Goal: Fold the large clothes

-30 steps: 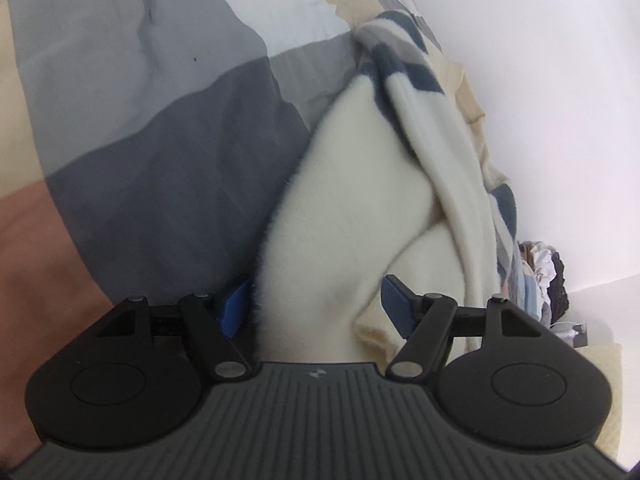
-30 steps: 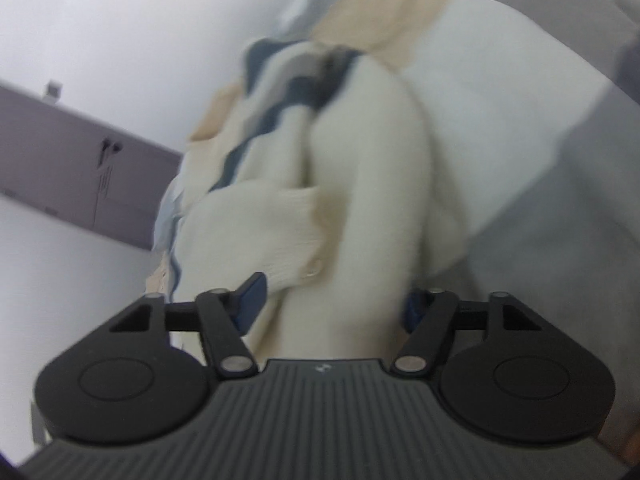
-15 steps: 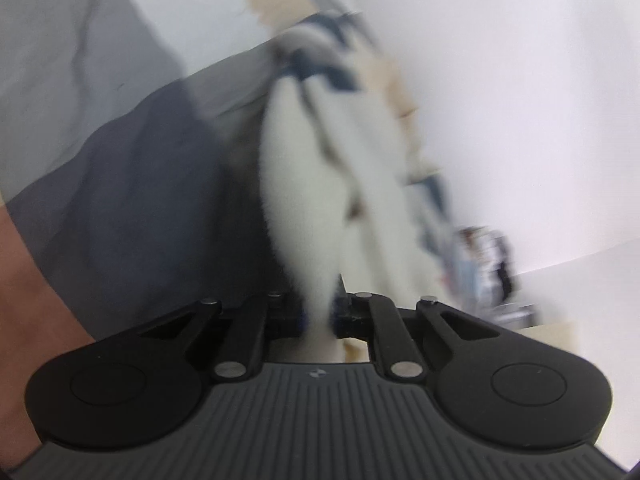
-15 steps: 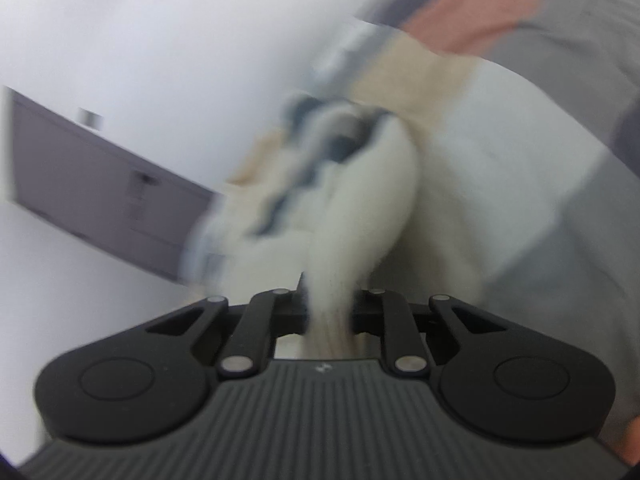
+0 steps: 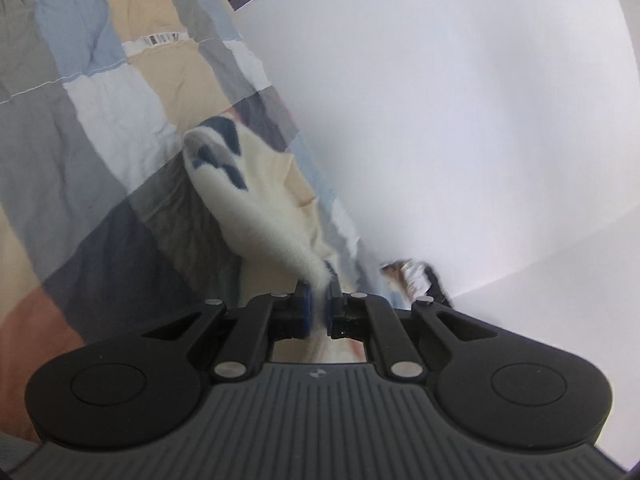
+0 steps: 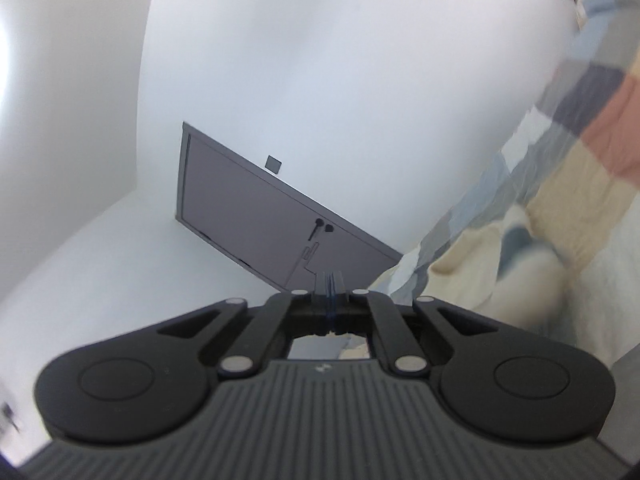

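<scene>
A fuzzy cream sweater (image 5: 260, 208) with dark blue and grey patches rises off the patchwork quilt (image 5: 80, 152) in a taut strand. My left gripper (image 5: 318, 306) is shut on the near end of that strand, its blue pads pinching the white fabric. In the right wrist view my right gripper (image 6: 330, 292) is shut and points at the white wall. No cloth shows beyond its tips. A small ragged cream edge sits just beneath the pads, and I cannot tell whether it is pinched. The sweater's blurred bulk (image 6: 524, 288) lies on the quilt (image 6: 580, 184) to the right.
A white wall runs close along the quilt's far side in both views. A small heap of crumpled clothes (image 5: 412, 276) lies by the wall beyond the left gripper. A grey door panel (image 6: 248, 216) with a handle is set in the wall ahead of the right gripper.
Both grippers went from open around the sweater to shut and rose off the bed. The left one pulls the sweater into a strand. The right one swung up toward the wall.
</scene>
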The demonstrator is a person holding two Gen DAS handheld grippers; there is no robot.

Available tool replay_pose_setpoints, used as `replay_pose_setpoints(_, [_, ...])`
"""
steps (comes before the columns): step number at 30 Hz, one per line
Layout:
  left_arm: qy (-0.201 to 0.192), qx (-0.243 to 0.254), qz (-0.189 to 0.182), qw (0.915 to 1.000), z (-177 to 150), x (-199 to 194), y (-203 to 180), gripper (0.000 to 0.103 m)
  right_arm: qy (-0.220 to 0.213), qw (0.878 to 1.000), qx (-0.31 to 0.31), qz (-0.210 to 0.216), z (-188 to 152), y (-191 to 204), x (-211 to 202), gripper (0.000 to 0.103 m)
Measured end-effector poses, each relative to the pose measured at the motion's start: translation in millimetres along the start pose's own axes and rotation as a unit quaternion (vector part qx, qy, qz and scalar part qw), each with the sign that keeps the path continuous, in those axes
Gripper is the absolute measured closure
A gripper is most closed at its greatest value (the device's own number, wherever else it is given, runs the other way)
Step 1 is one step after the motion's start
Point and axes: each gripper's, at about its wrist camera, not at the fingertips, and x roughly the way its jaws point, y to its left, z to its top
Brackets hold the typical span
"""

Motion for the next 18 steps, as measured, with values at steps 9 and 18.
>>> replay_pose_setpoints(9, [0.045,-0.026,0.113,0.9922,-25,12,62,0.095,0.127,0.965,-0.039,-0.226,-27,-25,23,0.096])
replay_pose_setpoints(18, [0.087,-0.051,0.181,0.9784,-22,36,103,0.038,0.207,0.896,0.03,-0.393,-78,-91,42,0.042])
